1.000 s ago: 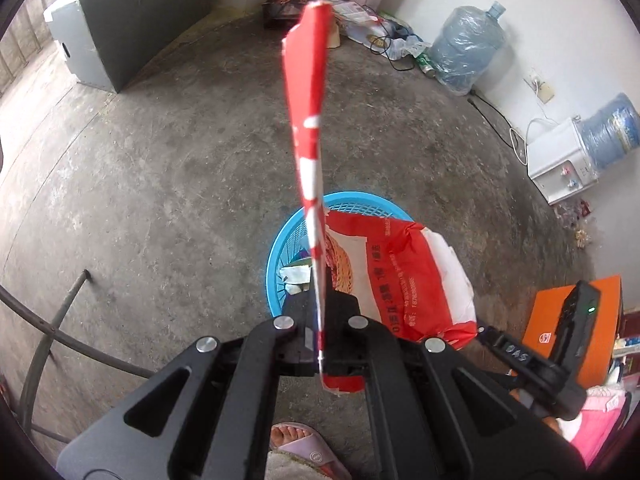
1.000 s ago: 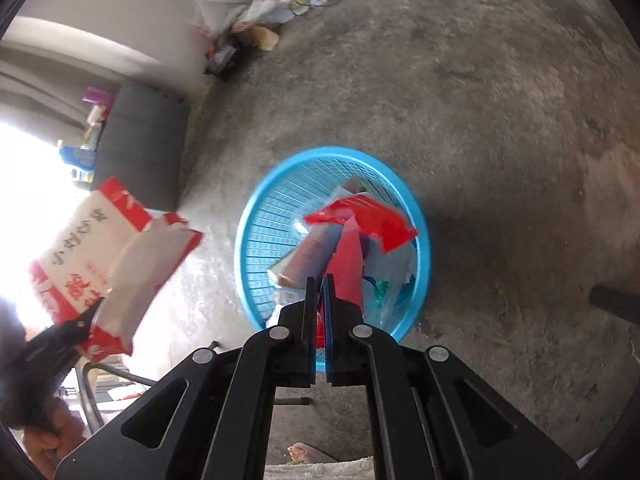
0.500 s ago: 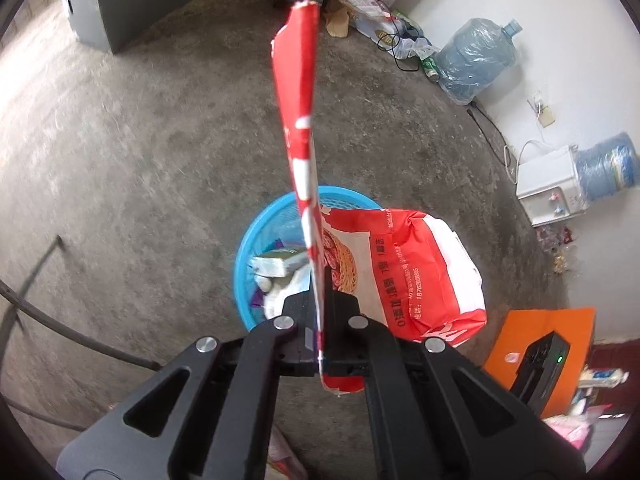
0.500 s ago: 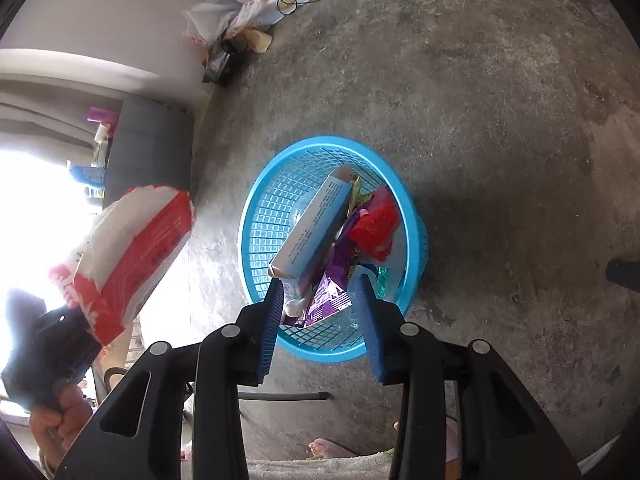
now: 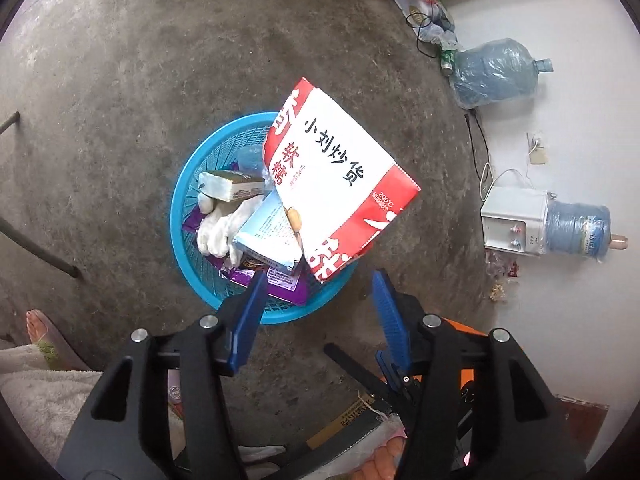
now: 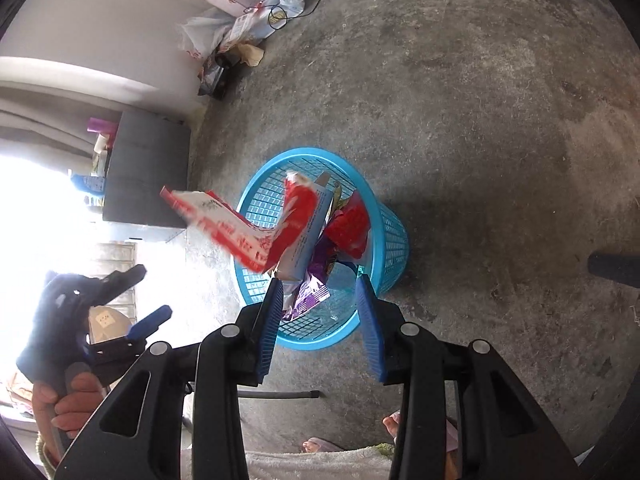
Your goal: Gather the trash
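Left wrist view shows the left gripper (image 5: 316, 312), jaws just opened and empty, above the blue basket (image 5: 180, 208) as the red-and-white paper bag (image 5: 340, 176) drops, seemingly half over the rim, so it may tip out.

A red-and-white paper bag (image 5: 340, 184) with black printed characters hangs loose and tilted just ahead of the left tool (image 5: 320, 312), touching neither pad. Beneath it a round blue mesh basket (image 5: 178, 216) stands on the concrete floor, holding a light-blue carton (image 5: 268, 236), purple wrappers (image 5: 284, 286) and a white glove (image 5: 220, 228).
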### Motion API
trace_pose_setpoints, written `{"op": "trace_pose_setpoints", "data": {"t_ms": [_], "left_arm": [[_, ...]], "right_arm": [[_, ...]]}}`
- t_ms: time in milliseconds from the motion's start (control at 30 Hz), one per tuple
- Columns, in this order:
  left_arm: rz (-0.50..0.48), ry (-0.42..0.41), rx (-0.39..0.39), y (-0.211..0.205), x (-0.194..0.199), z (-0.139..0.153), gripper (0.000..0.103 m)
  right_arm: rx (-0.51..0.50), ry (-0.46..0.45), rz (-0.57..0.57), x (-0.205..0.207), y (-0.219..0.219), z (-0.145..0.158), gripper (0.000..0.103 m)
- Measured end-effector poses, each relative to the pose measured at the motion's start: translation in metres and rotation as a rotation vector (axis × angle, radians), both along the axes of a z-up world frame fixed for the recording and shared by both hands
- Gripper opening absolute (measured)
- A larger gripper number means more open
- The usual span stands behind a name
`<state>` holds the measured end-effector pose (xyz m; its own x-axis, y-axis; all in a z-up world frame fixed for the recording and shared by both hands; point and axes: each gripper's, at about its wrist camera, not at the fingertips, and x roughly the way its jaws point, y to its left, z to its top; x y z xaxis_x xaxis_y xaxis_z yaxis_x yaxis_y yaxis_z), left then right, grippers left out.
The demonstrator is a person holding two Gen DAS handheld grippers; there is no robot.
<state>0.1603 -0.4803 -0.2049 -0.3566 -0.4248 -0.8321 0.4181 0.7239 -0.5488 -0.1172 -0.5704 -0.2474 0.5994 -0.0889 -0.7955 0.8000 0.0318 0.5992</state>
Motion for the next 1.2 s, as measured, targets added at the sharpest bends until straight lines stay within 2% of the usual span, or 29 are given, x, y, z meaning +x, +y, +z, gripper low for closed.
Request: {"op": "trace_pose_setpoints", "data": {"t_ms": [133, 333, 467, 600, 767, 933, 1067, 1200], "left_arm": [[-0.046, -0.069, -0.059, 0.013, 0.001, 0.035, 0.051], [-0.144, -0.211, -0.173, 0.053, -0.014, 0.108, 0.052], [-0.177, -0.359, -0.238, 0.099, -0.027, 0.159, 0.056], [-0.173, -0.534, -0.292, 0.161, -0.038, 0.205, 0.066], [-0.059, -0.736, -0.331, 0.252, -0.051, 0.243, 0.082], [0.125, -0.901, -0.253, 0.333, -0.066, 0.264, 0.090], [0.274, -0.971, -0.144, 0.382, -0.074, 0.273, 0.092], [0.393, -1.010, -0.027, 0.415, -0.081, 0.274, 0.094]], "right_arm": [[-0.030, -0.003, 0.017, 0.002, 0.006, 0.011, 0.037], [-0.135, 0.010, 0.077, 0.010, 0.018, 0.047, 0.037], [-0.225, 0.025, 0.130, 0.014, 0.031, 0.080, 0.037], [-0.332, 0.029, 0.214, 0.022, 0.056, 0.120, 0.038], [-0.547, 0.034, 0.392, 0.046, 0.111, 0.182, 0.058], [-0.770, 0.029, 0.563, 0.067, 0.182, 0.235, 0.079], [-0.861, 0.004, 0.671, 0.083, 0.232, 0.260, 0.091], [-0.928, -0.022, 0.762, 0.093, 0.280, 0.276, 0.096]]}}
